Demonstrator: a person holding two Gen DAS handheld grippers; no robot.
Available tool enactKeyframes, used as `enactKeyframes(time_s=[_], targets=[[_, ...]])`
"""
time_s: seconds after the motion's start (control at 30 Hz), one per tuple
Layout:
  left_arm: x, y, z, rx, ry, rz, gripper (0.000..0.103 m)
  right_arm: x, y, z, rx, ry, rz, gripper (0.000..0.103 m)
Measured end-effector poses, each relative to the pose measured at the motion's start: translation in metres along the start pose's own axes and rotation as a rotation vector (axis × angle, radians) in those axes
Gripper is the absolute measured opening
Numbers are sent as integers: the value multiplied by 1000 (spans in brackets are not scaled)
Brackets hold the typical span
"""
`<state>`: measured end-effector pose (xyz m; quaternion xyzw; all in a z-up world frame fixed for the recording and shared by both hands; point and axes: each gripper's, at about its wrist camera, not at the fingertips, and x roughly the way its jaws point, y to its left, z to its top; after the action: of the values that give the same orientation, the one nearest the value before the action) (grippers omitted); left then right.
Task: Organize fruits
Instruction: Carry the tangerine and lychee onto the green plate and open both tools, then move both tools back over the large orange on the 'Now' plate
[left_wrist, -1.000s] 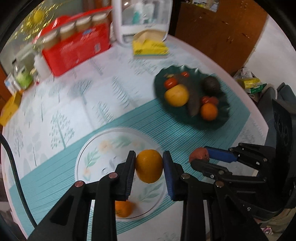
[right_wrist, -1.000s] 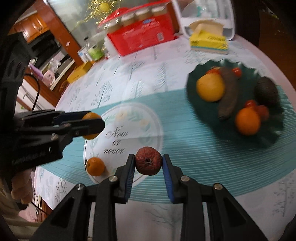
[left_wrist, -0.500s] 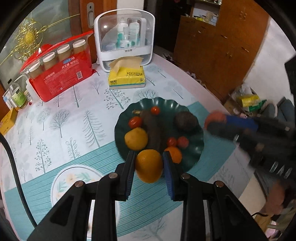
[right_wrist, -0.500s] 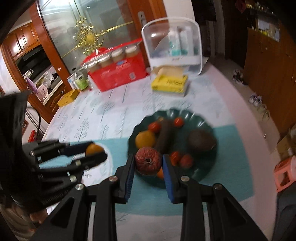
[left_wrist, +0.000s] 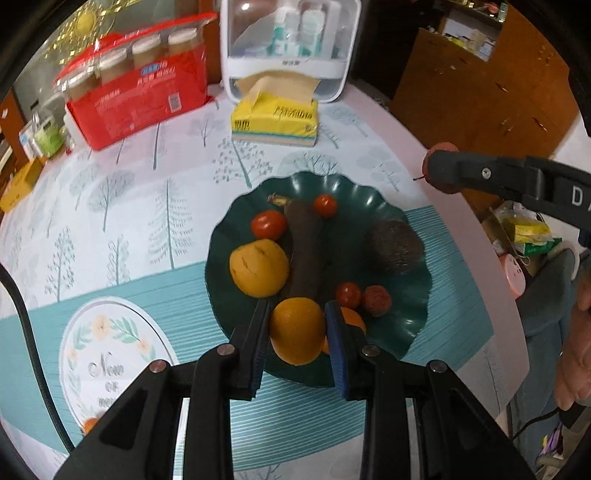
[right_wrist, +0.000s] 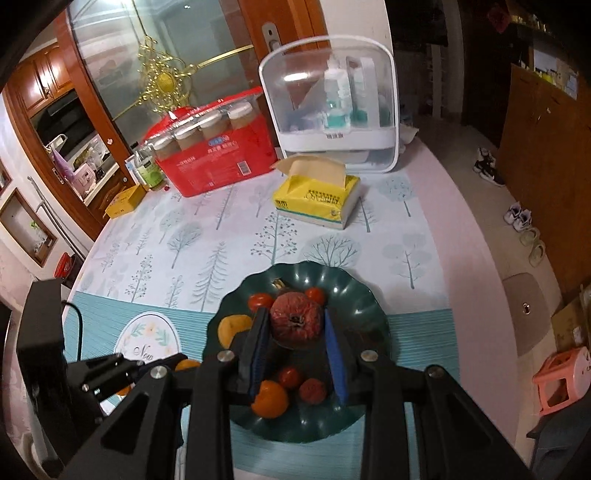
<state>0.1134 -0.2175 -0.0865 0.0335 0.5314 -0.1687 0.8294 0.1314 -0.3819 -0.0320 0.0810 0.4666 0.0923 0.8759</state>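
My left gripper (left_wrist: 296, 332) is shut on an orange (left_wrist: 297, 330), held over the near rim of the dark green scalloped plate (left_wrist: 410, 325). The plate holds a yellow fruit (left_wrist: 258, 271), a dark long fruit (left_wrist: 304, 254), a dark round fruit (left_wrist: 395, 247), small tomatoes (left_wrist: 269, 224), a lychee (left_wrist: 376, 300) and a partly hidden orange. My right gripper (right_wrist: 295, 326) is shut on a wrinkled red fruit (right_wrist: 295, 321) above the same green plate (right_wrist: 373, 310). In the left wrist view it hangs higher, at the right, beyond the plate.
A white "Now or never" plate (left_wrist: 110, 354) with a small orange (left_wrist: 88, 424) lies to the left. At the back stand a yellow tissue box (left_wrist: 275, 120), a red pack of jars (left_wrist: 140, 85) and a white storage case (right_wrist: 332, 110). The table edge curves close on the right.
Both grippers carried their fruit rightward from over the white plate to the green plate. The right gripper also rose. Both grips stayed shut.
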Motion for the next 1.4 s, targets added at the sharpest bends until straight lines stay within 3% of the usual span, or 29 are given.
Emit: enactKeyframes(time_s=[0.3,0.6,0.7,0.77,0.8,1.4], targets=[[34,-3,0,-63,48,-4,28,53,-14,-11,-8,115,40,30],[50,-9,6,-51,59,40,29,82,-9,-13,-36,157,36,30],[48,-11,6,-30,53,72,49,85,-5,-14,-48,168,37,31],[43,-13,5,-16,33,104,71,86,-3,-15,-53,170,39,33],[41,-13,5,-12,25,113,74,85,-2,-15,-55,166,38,33],[10,9,-24,-47,15,137,77,56,15,-43,-69,139,-26,34]])
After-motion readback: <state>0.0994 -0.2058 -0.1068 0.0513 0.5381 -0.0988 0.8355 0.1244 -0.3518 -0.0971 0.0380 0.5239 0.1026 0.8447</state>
